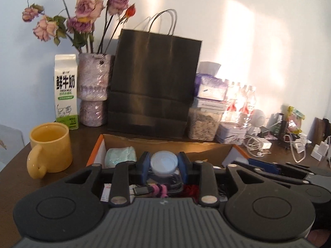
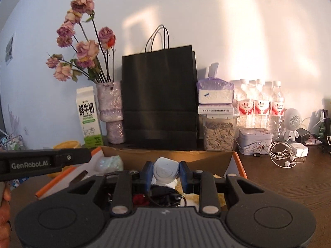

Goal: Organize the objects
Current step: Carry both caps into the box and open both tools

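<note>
Both of your tongs are loaded above the open cardboard box (image 2: 165, 157).

Your left gripper (image 1: 164, 164) clamps a round, smooth white lidded jar (image 1: 164, 163) between its blue pads. Your right gripper (image 2: 166, 172) clamps a rounded white plastic device (image 2: 165, 171). Cables and a pale wrapped bundle (image 1: 121, 157) lie in the box below.
</note>
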`<state>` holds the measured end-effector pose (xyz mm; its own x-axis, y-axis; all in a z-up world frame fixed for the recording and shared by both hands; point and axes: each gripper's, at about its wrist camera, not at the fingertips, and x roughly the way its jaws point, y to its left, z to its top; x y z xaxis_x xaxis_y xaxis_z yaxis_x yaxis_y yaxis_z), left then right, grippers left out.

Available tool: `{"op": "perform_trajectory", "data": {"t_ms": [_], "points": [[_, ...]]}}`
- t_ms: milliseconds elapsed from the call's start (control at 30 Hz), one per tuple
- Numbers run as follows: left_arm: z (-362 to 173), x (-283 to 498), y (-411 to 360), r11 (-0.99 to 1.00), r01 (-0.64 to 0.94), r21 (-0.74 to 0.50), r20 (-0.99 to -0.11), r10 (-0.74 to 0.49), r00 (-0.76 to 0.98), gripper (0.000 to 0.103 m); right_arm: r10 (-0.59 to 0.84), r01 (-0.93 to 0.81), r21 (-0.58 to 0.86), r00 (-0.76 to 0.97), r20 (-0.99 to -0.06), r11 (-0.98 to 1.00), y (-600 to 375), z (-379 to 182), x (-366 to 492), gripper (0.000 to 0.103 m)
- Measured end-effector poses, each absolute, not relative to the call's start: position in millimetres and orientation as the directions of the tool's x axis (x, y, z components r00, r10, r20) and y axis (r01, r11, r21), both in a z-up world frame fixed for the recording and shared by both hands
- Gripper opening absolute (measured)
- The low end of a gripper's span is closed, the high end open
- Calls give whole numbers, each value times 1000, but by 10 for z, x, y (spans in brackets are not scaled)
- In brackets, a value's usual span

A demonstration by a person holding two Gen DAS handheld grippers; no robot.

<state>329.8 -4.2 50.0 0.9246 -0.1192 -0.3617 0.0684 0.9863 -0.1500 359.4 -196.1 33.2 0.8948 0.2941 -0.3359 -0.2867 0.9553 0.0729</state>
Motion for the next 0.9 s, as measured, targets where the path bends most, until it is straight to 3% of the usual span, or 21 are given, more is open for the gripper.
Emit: {"op": "perform_trajectory", "data": {"t_ms": [33, 67, 100, 133, 200, 233, 733, 900], "points": [[479, 3330, -18, 987, 58, -149, -369, -109, 923, 57, 287, -280, 71, 893, -346, 957, -1966, 306, 3629, 41], [459, 3348, 7, 988, 41, -146, -371, -93, 924, 84, 288, -280, 75, 887, -360, 957, -1975, 281, 3661, 66], [444, 3359, 32, 990, 21, -140, -370, -72, 926, 102, 293, -284, 79, 883, -367, 956, -1982, 262, 3682, 78], [436, 3363, 43, 992, 7, -130, -363, -54, 930, 103, 294, -286, 79, 881, -371, 955, -1983, 247, 3691, 93], [438, 3364, 54, 994, 8, -107, -363, -46, 931, 103, 289, -284, 67, 883, -370, 956, -1975, 239, 3686, 95], [442, 3363, 59, 995, 5, -104, -366, -43, 929, 103, 286, -282, 66, 884, -369, 957, -1973, 239, 3687, 102], [701, 2727, 132, 998, 3, -63, -357, -26, 934, 103, 278, -277, 54, 896, -346, 959, -2023, 497, 3168, 103], [685, 2368, 123, 1000, -11, -19, -402, 2, 915, 103, 286, -287, 53, 885, -368, 956, -2044, 536, 2801, 103]]}}
